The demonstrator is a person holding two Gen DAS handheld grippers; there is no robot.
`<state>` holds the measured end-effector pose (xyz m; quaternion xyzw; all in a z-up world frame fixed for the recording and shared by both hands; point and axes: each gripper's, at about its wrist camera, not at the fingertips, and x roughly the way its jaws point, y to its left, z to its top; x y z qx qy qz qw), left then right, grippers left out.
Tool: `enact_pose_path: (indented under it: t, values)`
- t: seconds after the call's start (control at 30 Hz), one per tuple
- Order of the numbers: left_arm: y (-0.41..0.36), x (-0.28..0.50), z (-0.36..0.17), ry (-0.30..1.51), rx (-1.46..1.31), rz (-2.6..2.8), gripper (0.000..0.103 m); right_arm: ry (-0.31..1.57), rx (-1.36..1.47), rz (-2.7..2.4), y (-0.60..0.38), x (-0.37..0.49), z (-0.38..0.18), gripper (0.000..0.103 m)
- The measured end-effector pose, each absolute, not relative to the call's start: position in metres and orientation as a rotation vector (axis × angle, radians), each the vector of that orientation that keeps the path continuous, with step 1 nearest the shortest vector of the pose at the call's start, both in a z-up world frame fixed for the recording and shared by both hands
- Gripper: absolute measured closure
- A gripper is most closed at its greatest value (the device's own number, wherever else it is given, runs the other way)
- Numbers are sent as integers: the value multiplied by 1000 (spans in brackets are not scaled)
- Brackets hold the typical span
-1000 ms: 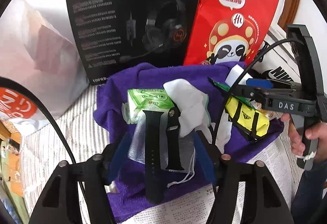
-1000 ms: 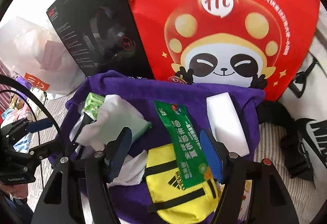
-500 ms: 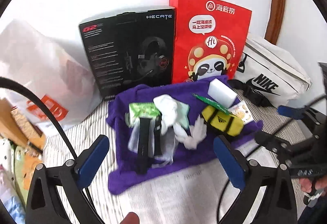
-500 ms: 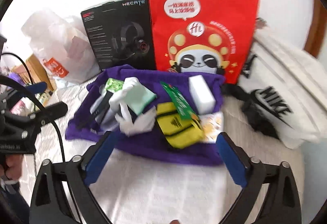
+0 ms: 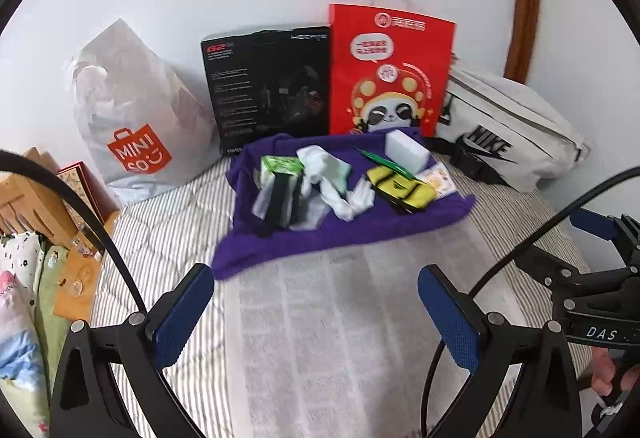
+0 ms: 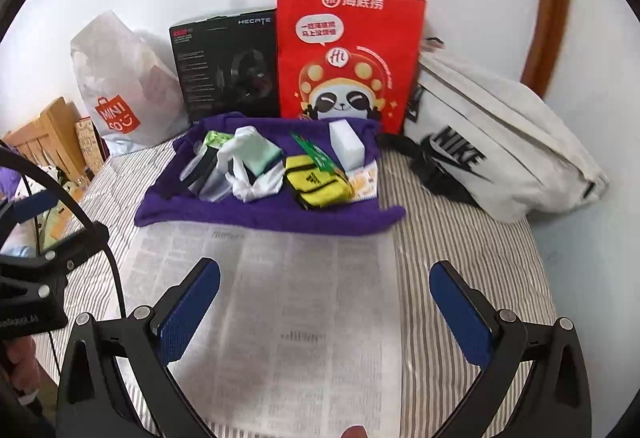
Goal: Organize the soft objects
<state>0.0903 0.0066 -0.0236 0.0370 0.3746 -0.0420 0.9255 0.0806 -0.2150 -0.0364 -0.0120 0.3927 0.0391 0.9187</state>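
A purple towel (image 5: pixel 360 230) (image 6: pixel 272 212) lies on the bed with small items on it: a yellow pouch (image 5: pixel 402 190) (image 6: pixel 316 184), a white sponge block (image 5: pixel 406 148) (image 6: pixel 346 142), a green packet (image 5: pixel 280 164) (image 6: pixel 216 138), white cloths (image 5: pixel 326 170) (image 6: pixel 252 154) and a black watch strap (image 5: pixel 282 200). My left gripper (image 5: pixel 316 312) is open and empty, well back from the towel over a newspaper (image 5: pixel 340 338). My right gripper (image 6: pixel 324 304) is open and empty, also over the newspaper (image 6: pixel 280 318).
Against the wall stand a Miniso bag (image 5: pixel 136 118) (image 6: pixel 120 86), a black headset box (image 5: pixel 268 82) (image 6: pixel 228 66) and a red panda paper bag (image 5: pixel 388 74) (image 6: pixel 348 58). A white Nike bag (image 5: pixel 508 130) (image 6: pixel 492 142) lies right. Wooden boxes (image 5: pixel 36 198) sit left.
Both grippers have pulled back from the towel and opened wide. They were close over the items a second ago and now hover over the newspaper. The items stay on the towel.
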Motion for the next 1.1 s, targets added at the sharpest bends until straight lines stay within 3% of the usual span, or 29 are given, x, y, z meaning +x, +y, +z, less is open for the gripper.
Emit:
enact_pose_path:
  t: [0.4, 1.1]
  values:
    - [-9, 40, -29, 732, 21, -69, 0, 807, 27, 56, -238, 39, -43, 0]
    - [-4, 28, -34, 746, -3, -49, 0, 777, -1, 71, -226, 27, -38, 0]
